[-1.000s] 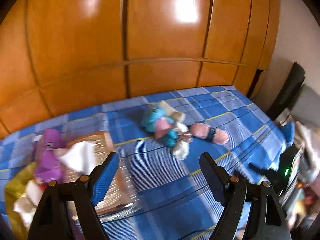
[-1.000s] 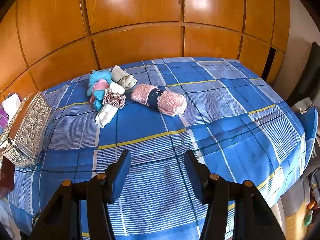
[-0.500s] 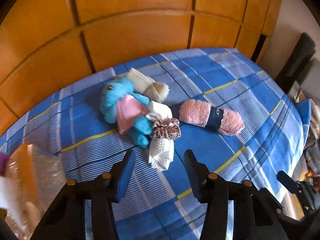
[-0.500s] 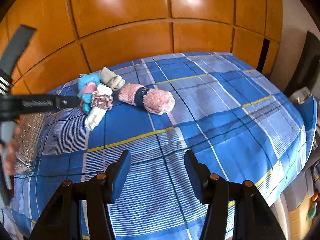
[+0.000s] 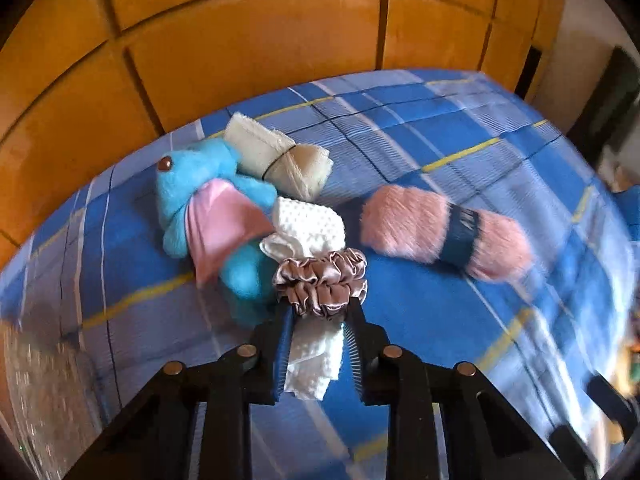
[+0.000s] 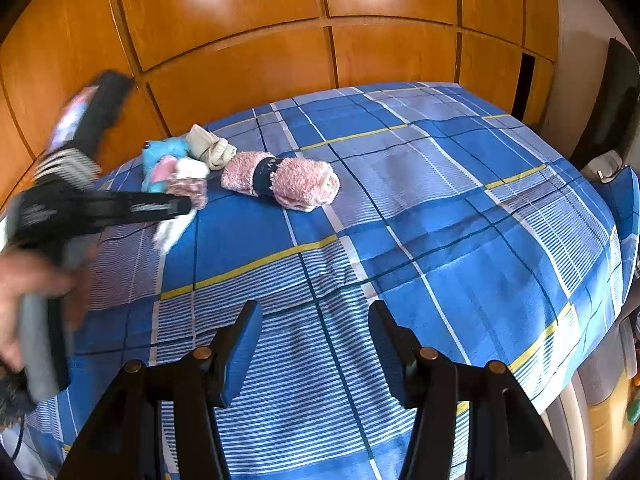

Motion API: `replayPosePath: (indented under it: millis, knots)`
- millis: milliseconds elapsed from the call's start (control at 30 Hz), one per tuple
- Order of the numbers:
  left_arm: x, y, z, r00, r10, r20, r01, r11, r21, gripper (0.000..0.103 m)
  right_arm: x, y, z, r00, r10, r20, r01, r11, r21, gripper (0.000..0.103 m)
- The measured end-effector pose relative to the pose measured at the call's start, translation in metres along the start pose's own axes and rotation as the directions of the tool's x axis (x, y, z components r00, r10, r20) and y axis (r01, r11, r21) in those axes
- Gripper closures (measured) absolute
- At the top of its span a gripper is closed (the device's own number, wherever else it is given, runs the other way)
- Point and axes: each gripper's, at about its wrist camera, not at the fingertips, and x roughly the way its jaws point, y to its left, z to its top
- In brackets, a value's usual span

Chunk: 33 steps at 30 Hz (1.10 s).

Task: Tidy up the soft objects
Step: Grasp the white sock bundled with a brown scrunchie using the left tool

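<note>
On the blue plaid bedspread [image 5: 440, 320] lies a small pile. It holds a blue plush toy [image 5: 188, 184] with pink fabric, a cream cloth roll [image 5: 280, 160] and a white dotted cloth [image 5: 316, 356] tied with a satin scrunchie [image 5: 322, 280]. A pink fuzzy roll [image 5: 420, 224] with a navy band lies to its right. My left gripper [image 5: 320, 314] is closing on the near end of the white cloth, and its pads press on it. The right wrist view shows that gripper [image 6: 184, 204] at the pile, a hand [image 6: 28, 280] holding it. My right gripper [image 6: 315, 308] hovers open over bare bedspread, nothing between its fingers.
Orange wooden wardrobe panels [image 6: 320, 20] stand right behind the bed. A shiny embossed box [image 5: 32, 380] shows blurred at the lower left. The bed's edge drops away on the right [image 6: 600, 320], where a dark chair [image 6: 616, 92] and clutter stand.
My left gripper swung from the box toward the pile and sank onto it, its jaws narrowing around the white cloth. It entered the right wrist view. The right gripper stayed nearly in place.
</note>
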Motion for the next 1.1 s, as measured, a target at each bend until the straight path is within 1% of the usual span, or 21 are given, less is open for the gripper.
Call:
replayPosePath:
  millis: [33,67,200,300,333,367,467,533,667,700,800,867,933,1000,1100]
  knots:
    - [-0.014,0.003,-0.012,1.0,-0.024,0.019,0.024,1.0,-0.003,0.077,0.002,-0.001,-0.001,1.0,0.0,-0.005,0.0,1.0,0.004,0.047]
    - [-0.023,0.006,-0.023,0.999,-0.032,0.031,0.032,0.999,-0.003,0.077,0.003,-0.002,-0.001,1.0,0.003,-0.011,-0.003,1.0,0.009,0.047]
    - [-0.043,0.013,-0.068,0.998,-0.059,0.038,0.06,0.998,-0.033,0.076,0.009,-0.001,-0.005,0.999,0.007,-0.034,-0.006,1.0,0.011,0.047]
    - [-0.035,0.013,-0.091,0.999,-0.046,0.013,0.046,0.999,-0.02,0.076,0.013,0.001,-0.009,0.998,0.017,-0.055,-0.017,1.0,0.017,0.047]
    - [-0.034,0.014,-0.096,0.999,-0.049,0.022,0.05,0.999,-0.021,0.076,0.014,0.002,-0.01,0.998,0.018,-0.059,-0.017,1.0,0.014,0.047]
    - [-0.033,0.015,-0.098,0.998,-0.058,0.032,0.059,0.998,-0.034,0.075,0.015,0.003,-0.01,0.998,0.02,-0.06,-0.02,1.0,0.01,0.047]
    - [-0.026,0.016,-0.095,0.998,-0.054,0.017,0.055,0.997,-0.048,0.073,0.019,0.004,-0.014,0.996,0.026,-0.084,-0.025,1.0,0.009,0.047]
    - [-0.022,0.012,-0.094,0.999,-0.032,0.029,0.033,0.999,-0.027,0.072,0.022,0.003,-0.016,0.995,0.033,-0.091,-0.031,0.999,0.018,0.047]
    - [-0.023,0.007,-0.1,0.998,0.006,0.069,-0.006,1.0,0.011,0.071,0.024,0.006,-0.018,0.997,0.018,-0.079,-0.019,1.0,-0.015,0.047]
    - [-0.023,0.006,-0.1,0.997,0.01,0.076,-0.011,1.0,0.014,0.071,0.025,0.007,-0.019,0.997,0.015,-0.076,-0.017,0.999,-0.027,0.045]
    - [-0.023,0.007,-0.1,0.997,0.013,0.079,-0.013,1.0,0.001,0.073,0.026,0.01,-0.023,0.998,0.04,-0.058,-0.043,0.998,-0.048,0.032]
    - [-0.023,0.005,-0.101,0.996,0.021,0.089,-0.021,1.0,0.0,0.073,0.027,0.015,-0.025,0.998,0.026,-0.054,-0.031,0.996,-0.083,0.029]
    - [-0.024,0.002,-0.105,0.993,0.039,0.114,-0.041,0.999,0.013,0.073,0.029,0.021,-0.028,0.998,0.015,-0.054,-0.022,0.991,-0.131,0.018]
    - [-0.024,-0.001,-0.108,0.989,0.054,0.138,-0.058,0.998,0.024,0.073,0.03,0.024,-0.032,0.999,0.013,-0.051,-0.021,0.988,-0.156,0.014]
    - [-0.024,0.0,-0.11,0.987,0.053,0.155,-0.056,0.998,0.016,0.073,0.029,0.021,-0.034,0.999,0.016,-0.031,-0.021,0.988,-0.155,0.013]
